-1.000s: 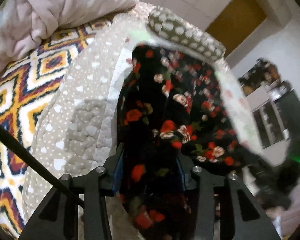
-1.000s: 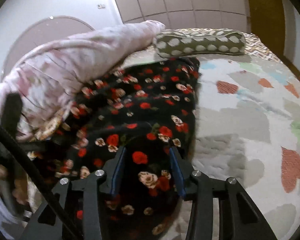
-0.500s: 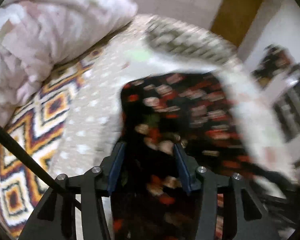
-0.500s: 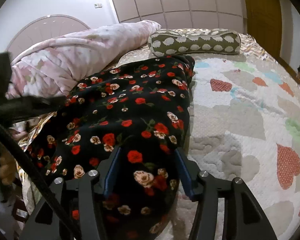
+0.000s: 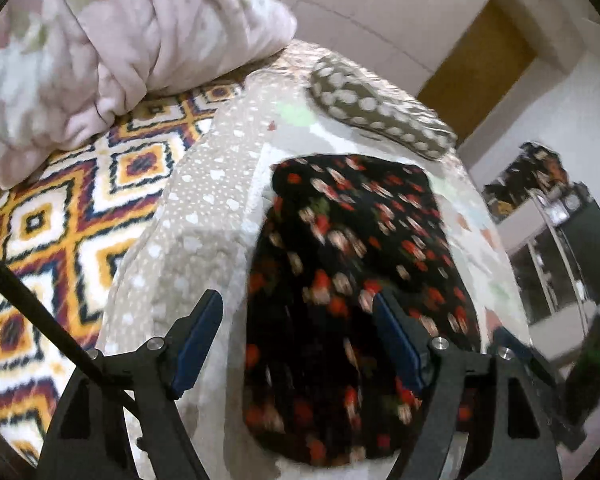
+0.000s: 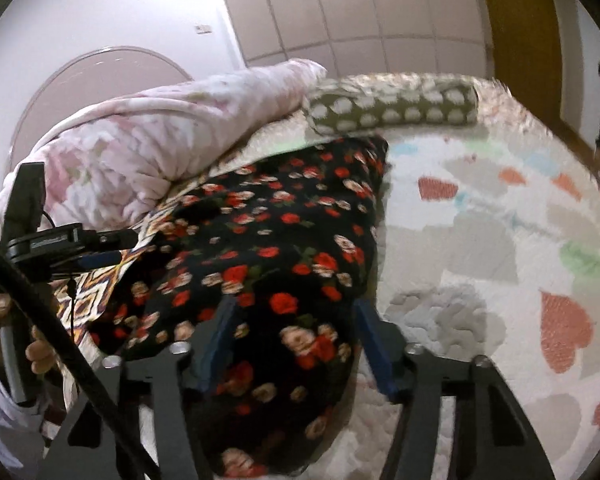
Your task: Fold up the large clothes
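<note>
Floral garment (image 5: 356, 280) motion-blurred; near hem cut off by frame edge.

left tongs (image 5: 296, 344) opened, floral garment (image 5: 356, 280) released

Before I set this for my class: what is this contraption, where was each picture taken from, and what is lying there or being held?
There is no robot. A person holds tongs in each hand, each with a camera looking along its fingers. One picture looks from the left tongs, the other from the right tongs. A black flowered garment lies on a quilted bed, near a pink duvet and a spotted bolster. The left tongs are open and empty. Cloth bunches between the right ones, but whether they grip it is unclear.
</note>
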Tool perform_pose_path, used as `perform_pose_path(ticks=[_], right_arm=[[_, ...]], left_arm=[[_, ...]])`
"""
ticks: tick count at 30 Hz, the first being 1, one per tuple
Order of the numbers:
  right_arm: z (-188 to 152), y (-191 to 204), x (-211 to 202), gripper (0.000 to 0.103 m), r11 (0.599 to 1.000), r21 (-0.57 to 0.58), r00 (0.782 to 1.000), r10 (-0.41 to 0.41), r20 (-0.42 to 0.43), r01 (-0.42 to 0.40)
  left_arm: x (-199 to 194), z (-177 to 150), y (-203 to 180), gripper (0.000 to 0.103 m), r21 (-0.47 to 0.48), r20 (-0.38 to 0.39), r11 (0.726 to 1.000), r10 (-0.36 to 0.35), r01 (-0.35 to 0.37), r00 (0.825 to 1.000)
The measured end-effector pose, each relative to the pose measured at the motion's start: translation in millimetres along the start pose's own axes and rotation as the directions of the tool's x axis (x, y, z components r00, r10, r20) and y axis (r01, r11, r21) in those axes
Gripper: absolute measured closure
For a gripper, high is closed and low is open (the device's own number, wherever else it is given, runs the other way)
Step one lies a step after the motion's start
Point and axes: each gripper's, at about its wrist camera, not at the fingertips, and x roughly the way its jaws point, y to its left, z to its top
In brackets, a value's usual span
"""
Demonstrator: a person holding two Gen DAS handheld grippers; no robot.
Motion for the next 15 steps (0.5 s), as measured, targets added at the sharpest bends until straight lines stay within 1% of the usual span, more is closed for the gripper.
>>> perform_pose_path(ticks=[2,3,5,6,7,9,10,11,12,13,14,15], right_arm=[[-6,9,-6,0.073,1.0,-0.026,1.0,0.011,-0.002,-0.011],[-10,12,-6,0.074,0.999,-0.031,1.0,0.02,-0.008,-0.021],[-17,13,-1,0.074,0.999,-0.033,0.999,0.027,-0.035,-0.028],[-22,12,5,0.074,0.999,-0.035,0.999,0.012,-0.051,-0.013],[-26,11,11,0.074,0.999,-0.043,0.998,0.0,-0.064,-0.002],[-27,11,12,0.073,0.999,-0.052,0.997,-0.001,-0.077,-0.003],[-25,10,9,0.071,0.999,-0.047,0.997,0.006,-0.072,-0.009],[-20,7,1,0.06,0.999,-0.029,0.998,0.024,-0.056,-0.025],[-15,3,-5,0.04,0.999,-0.008,0.999,0.044,-0.033,-0.044],[-11,-1,-10,0.029,0.998,0.006,0.998,0.057,-0.014,-0.057],[-5,-10,-14,0.015,0.997,0.035,0.997,0.074,0.016,-0.075],[-1,-15,-16,0.014,0.995,0.055,0.996,0.079,0.033,-0.081]], left_arm=[[-3,-20,1,0.027,0.033,0.004,0.999,0.011,-0.011,1.0],[2,-31,3,0.027,0.046,-0.017,0.999,0.028,-0.027,0.999],[21,-47,13,0.026,0.028,-0.086,0.998,0.056,-0.054,0.995],[32,-53,19,0.026,-0.001,-0.116,0.999,0.046,-0.047,0.992],[38,-56,27,0.026,-0.046,-0.132,0.999,0.007,-0.014,0.991],[35,-53,37,0.027,-0.122,-0.137,0.992,-0.059,0.043,0.989],[28,-50,39,0.027,-0.14,-0.122,0.988,-0.086,0.069,0.989],[20,-46,39,0.027,-0.138,-0.093,0.987,-0.1,0.086,0.991],[11,-43,39,0.027,-0.129,-0.061,0.987,-0.107,0.099,0.992],[1,-39,38,0.027,-0.121,-0.026,0.986,-0.12,0.116,0.992],[-6,-35,39,0.026,-0.118,0.005,0.982,-0.147,0.147,0.989],[-8,-32,39,0.022,-0.115,0.019,0.979,-0.164,0.165,0.986]])
